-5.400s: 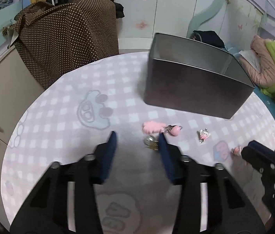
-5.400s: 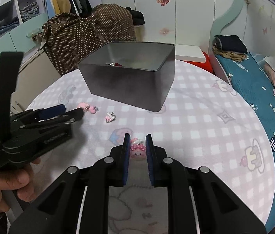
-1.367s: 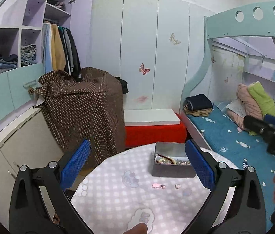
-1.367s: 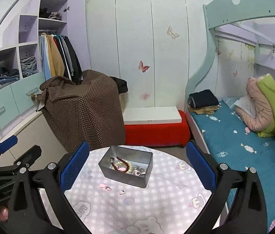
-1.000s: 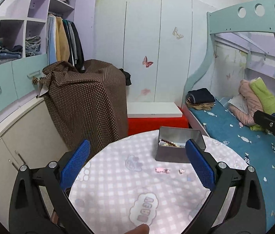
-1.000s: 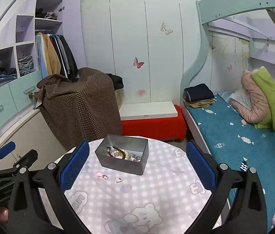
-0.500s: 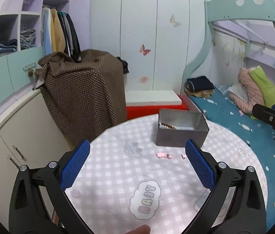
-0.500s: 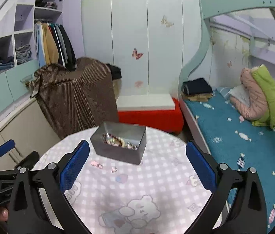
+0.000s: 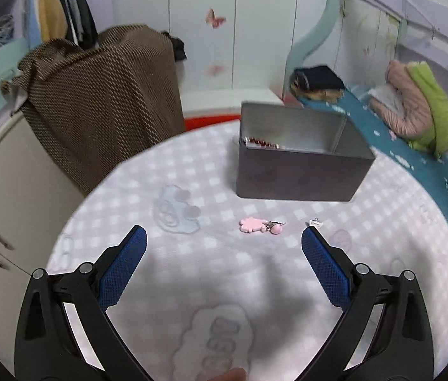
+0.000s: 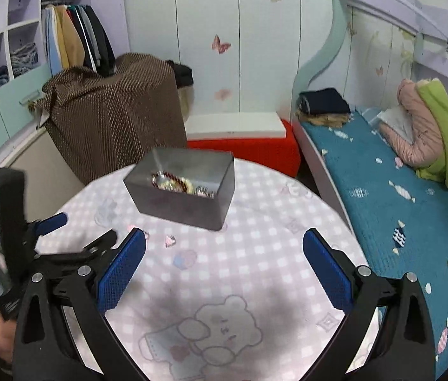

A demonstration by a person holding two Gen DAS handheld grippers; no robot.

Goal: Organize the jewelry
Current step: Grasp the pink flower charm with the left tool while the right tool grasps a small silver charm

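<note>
1. Both tools have dropped closer to the tabletop (image 9: pixel 211 273) than half a second ago.
2. The left tool (image 9: pixel 224 238) is spread wide, holding nothing; the pink charm (image 9: pixel 260 224) lies at its 12 o'clock.
3. The right tool (image 10: pixel 224 244) gapes, holding nothing.
4. The grey tin (image 10: pixel 186 201), at its 11 o'clock, contains a beaded bracelet (image 10: pixel 173 182).

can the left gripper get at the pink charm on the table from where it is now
Probably yes: the left gripper is wide open, the pink charm lies just ahead on the table, nothing between them.
</note>
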